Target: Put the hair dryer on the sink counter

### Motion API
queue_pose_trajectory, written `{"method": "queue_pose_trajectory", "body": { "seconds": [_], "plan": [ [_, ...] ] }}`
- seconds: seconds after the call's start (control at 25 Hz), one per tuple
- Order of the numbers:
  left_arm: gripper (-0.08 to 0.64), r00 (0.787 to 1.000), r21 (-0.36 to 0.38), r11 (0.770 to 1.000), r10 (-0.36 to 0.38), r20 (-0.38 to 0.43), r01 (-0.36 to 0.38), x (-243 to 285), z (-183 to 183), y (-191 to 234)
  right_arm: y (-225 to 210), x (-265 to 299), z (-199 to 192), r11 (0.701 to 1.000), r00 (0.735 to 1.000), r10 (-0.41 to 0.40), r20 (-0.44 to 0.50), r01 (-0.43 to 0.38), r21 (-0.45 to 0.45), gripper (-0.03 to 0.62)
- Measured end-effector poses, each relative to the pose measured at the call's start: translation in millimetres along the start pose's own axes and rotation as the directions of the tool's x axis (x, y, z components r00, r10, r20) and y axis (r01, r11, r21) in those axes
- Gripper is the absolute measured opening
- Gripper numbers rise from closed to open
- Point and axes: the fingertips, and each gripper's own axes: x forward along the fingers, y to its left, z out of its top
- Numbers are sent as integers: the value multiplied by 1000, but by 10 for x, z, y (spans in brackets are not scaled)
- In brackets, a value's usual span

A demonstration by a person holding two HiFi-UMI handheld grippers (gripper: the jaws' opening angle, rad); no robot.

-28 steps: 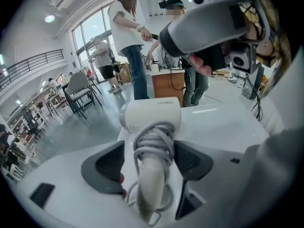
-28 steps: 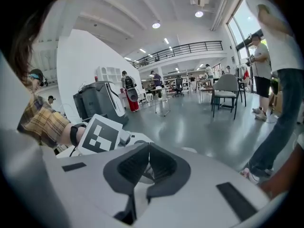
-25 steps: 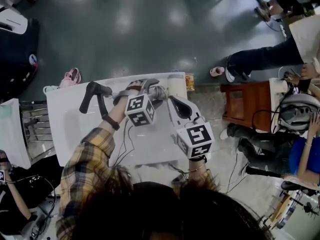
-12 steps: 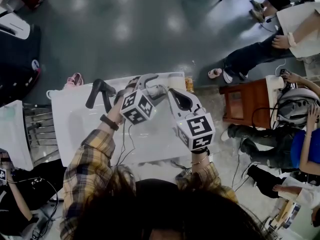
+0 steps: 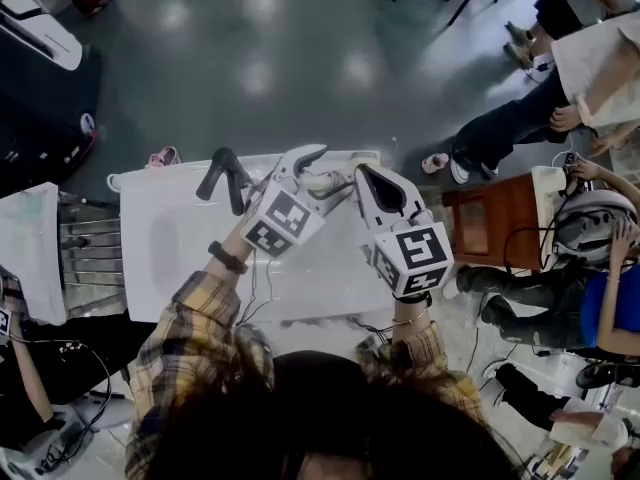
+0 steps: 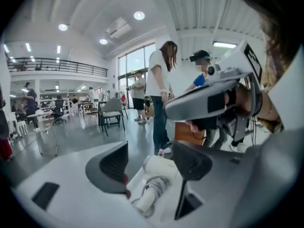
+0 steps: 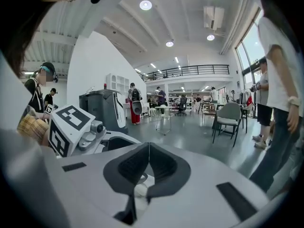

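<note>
Against a second ago, the right gripper (image 7: 148,152) sits farther out over the white worktop (image 5: 180,268), closer to its back edge and well to the right of the black faucet (image 5: 226,176). The left gripper (image 6: 152,161) stays just right of the faucet, now tilted more toward the back edge, and the two grippers stand closer together. The hair dryer (image 6: 156,167) has not moved: it lies on the worktop to the right of the faucet, near the back edge.

In the left gripper view the hair dryer lies flat beyond the fingertips, framed in the gap between the two fingers (image 6: 114,165). Its white barrel points away from the faucet side and its grey cord (image 6: 153,190) is coiled at the near end. From the head view it lies between the two grippers, on the side of the left gripper that faces away from the faucet.

The left gripper's fingers are spread wide and touch nothing, and the hair dryer sits clear of both pads. The right gripper's fingers (image 7: 133,167) are pressed together so the dark pads meet along a single seam, with nothing caught between them. Only a small pale patch shows through the opening below the pads, too little to identify.
</note>
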Motion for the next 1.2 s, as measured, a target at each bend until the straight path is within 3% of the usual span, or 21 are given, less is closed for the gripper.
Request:
{"method": "queue_pose_trajectory", "body": {
  "seconds": [0.24,0.44,0.68,0.84,0.92,1.04,1.2],
  "plan": [
    [299,987,-52,993,108,121,-102,-423,440,145,128,3,396,999,996,27,90,-24,-35,15],
    [264,951,-46,972,235,199,-230,-896,700,364,380,55,720,994,985,90,150,-79,-75,15],
    [215,898,-131,929,369,241,-347,-1455,823,519,717,96,953,982,965,174,196,-155,-108,15],
    [148,849,-185,879,473,236,-439,-1776,843,626,958,135,1109,964,944,248,216,-218,-154,15],
    [82,831,-203,861,506,231,-467,-1905,815,645,1056,145,1146,958,936,270,224,-238,-162,15],
    [53,799,-277,824,557,227,-495,-2112,766,653,1212,179,1147,950,926,301,227,-269,-162,15],
    [29,790,-283,815,570,228,-506,-2239,682,669,1360,231,1135,936,912,342,227,-310,-165,15]
  ]
}}
